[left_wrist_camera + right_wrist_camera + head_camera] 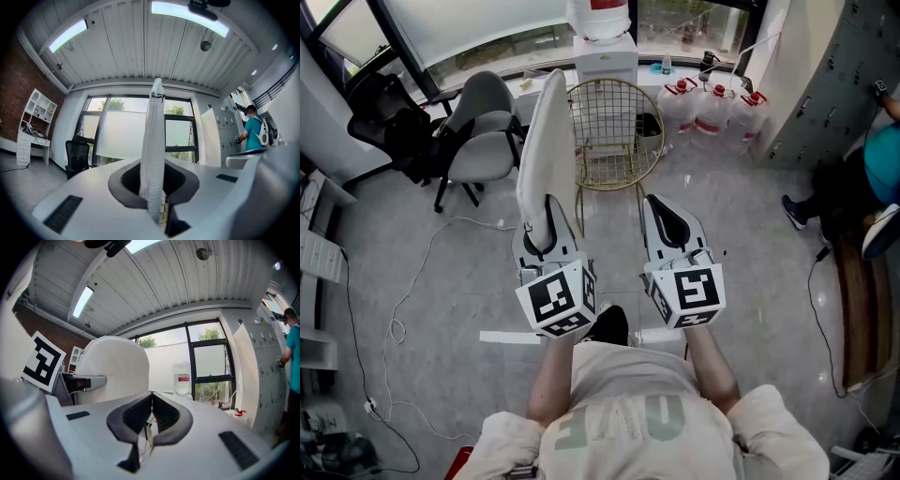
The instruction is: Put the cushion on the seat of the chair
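- The left hand-held gripper (152, 187) is clenched on the lower edge of the white cushion (153, 140), which stands upright on edge between its jaws.
- The cushion is held in the air, short of the gold wire chair (614, 131). In the head view its upper part overlaps the chair's left rim.
- The right hand-held gripper (151, 401) has its jaws closed together with nothing between them. It is beside the left one.
- Grey floor lies between the grippers and the chair.
- Two grey office chairs (483, 131) stand just left of the wire chair, with a black one (389, 112) further left.
- A water dispenser (605, 42) stands behind the wire chair, and water jugs (712, 108) sit to its right.
- A cable (394, 328) trails over the floor at the left.
- A person in a teal shirt (883, 159) is at the right edge by the lockers (853, 75).
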`<state>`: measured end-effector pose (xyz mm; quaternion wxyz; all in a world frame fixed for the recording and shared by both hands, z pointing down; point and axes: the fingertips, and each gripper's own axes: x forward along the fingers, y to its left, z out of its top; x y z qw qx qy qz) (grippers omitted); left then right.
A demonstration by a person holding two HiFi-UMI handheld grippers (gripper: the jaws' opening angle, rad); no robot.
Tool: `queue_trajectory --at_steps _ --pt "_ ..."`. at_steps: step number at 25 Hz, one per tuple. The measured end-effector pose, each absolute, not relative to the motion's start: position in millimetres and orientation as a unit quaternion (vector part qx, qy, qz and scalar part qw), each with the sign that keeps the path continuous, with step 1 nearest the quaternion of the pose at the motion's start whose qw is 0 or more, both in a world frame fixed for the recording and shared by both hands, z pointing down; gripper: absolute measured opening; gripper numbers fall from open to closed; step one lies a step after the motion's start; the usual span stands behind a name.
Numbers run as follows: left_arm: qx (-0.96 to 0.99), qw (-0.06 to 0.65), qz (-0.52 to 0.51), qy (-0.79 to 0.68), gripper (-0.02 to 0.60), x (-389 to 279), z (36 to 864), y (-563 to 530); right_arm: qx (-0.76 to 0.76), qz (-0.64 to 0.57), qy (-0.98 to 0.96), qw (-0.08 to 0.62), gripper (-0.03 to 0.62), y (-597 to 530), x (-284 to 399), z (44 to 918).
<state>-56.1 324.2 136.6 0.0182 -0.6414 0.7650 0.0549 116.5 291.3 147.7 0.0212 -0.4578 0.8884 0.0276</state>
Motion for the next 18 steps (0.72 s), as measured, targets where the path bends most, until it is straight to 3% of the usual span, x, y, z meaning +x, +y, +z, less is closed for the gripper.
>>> queue_trajectory --at_steps 18 --pt "-0.642 0.028 0.074 0.762 0.049 -97 143 184 -0.452 0.012 0.892 0.006 0.017 159 83 174"
